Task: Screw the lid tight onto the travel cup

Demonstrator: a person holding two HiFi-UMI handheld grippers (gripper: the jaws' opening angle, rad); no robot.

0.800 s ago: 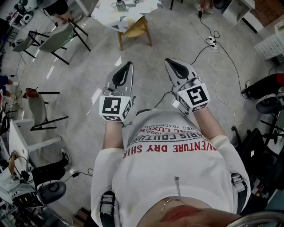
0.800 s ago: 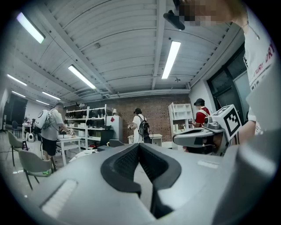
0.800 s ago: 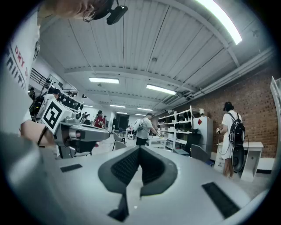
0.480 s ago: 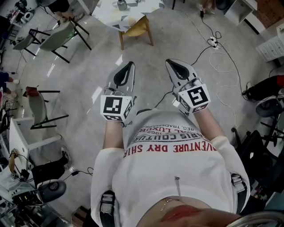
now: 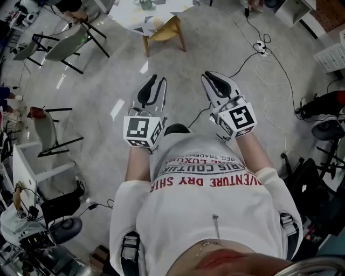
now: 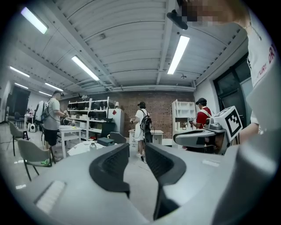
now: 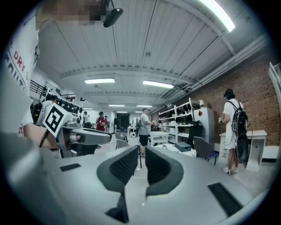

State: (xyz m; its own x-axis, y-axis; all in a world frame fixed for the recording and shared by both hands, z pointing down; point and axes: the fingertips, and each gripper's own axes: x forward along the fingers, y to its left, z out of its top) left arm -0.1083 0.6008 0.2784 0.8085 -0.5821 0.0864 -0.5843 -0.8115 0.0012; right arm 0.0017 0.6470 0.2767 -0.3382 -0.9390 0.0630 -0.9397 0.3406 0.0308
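I see no lid anywhere. A small metal cup stands on a round white table far ahead, next to a dark box; in the head view this table is cut by the top edge. Both grippers are held level in front of the person's chest, over bare floor. My left gripper has its jaws a little apart with nothing between them. My right gripper is shut and empty. Each gripper shows in the other's view, the right gripper and the left gripper.
A yellow wooden chair stands by the table, with grey chairs to its left. A cable with a power strip lies on the floor at right. People stand by shelves and desks at the brick wall.
The table has slid further out at the top of the head view. Both grippers keep their places in front of the chest.
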